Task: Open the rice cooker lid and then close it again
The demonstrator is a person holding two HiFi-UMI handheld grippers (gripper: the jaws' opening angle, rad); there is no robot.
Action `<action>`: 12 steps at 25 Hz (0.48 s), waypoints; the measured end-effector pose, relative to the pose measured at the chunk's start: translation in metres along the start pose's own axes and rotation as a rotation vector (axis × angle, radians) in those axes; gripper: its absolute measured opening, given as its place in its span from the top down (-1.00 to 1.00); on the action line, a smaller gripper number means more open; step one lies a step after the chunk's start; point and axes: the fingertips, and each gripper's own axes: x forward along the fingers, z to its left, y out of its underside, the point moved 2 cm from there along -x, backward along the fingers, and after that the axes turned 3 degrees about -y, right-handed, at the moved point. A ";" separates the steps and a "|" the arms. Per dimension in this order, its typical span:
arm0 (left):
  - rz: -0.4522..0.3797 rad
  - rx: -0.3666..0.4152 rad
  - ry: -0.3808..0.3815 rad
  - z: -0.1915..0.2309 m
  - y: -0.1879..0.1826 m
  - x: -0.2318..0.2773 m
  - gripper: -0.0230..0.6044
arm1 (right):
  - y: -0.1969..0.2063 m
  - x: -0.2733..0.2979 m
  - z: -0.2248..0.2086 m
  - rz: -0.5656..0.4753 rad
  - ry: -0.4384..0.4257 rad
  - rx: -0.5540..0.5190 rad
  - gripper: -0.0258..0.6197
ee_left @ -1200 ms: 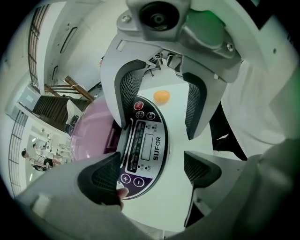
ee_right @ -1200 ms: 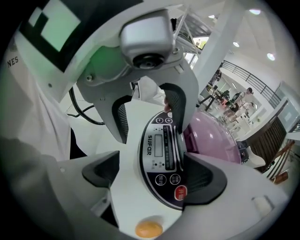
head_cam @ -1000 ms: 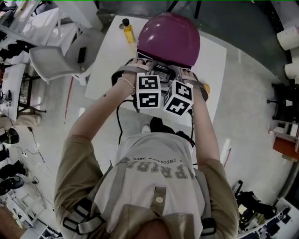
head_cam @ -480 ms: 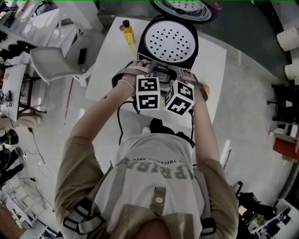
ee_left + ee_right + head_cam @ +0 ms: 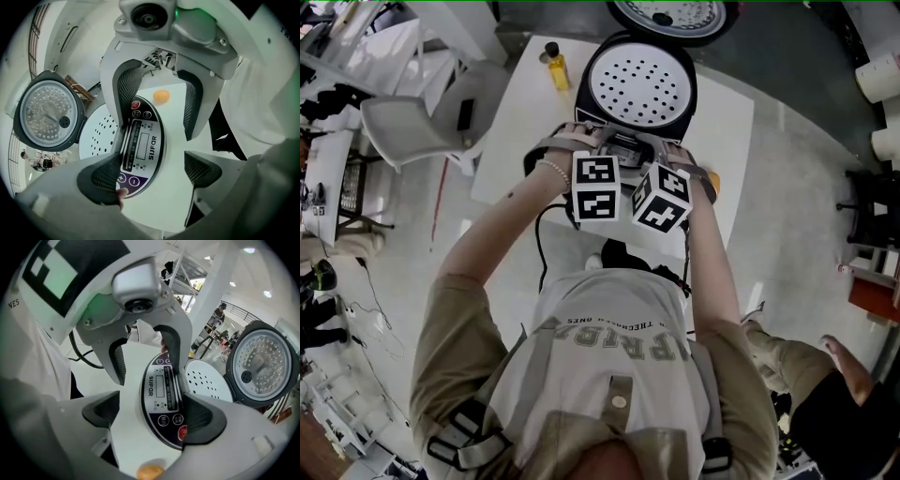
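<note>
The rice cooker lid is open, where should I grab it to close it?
Grip the lid by its free rim, the edge farthest from the cooker, reaching over from the front. It stands swung back, inner face toward you, so pulling that rim forward and down should swing it shut.

A yellow bottle (image 5: 556, 64) stands beyond the left gripper (image 5: 150, 173). A small orange thing (image 5: 161, 95) lies beside the right gripper (image 5: 150, 416).

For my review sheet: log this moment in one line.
lid open | left gripper open, over control panel | right gripper open, same panel
</note>
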 end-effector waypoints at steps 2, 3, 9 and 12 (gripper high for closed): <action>-0.008 -0.003 0.004 0.000 0.000 0.000 -0.48 | 0.000 0.000 0.000 -0.004 0.001 0.000 -0.38; -0.013 -0.008 0.007 0.000 0.000 -0.001 -0.48 | 0.000 0.000 0.000 -0.008 0.000 0.001 -0.38; -0.042 -0.069 0.037 0.002 -0.003 -0.003 -0.48 | -0.001 0.000 0.000 -0.035 0.011 0.013 -0.38; -0.051 -0.083 0.043 0.002 -0.003 -0.003 -0.48 | -0.002 -0.001 0.000 -0.064 0.012 0.032 -0.38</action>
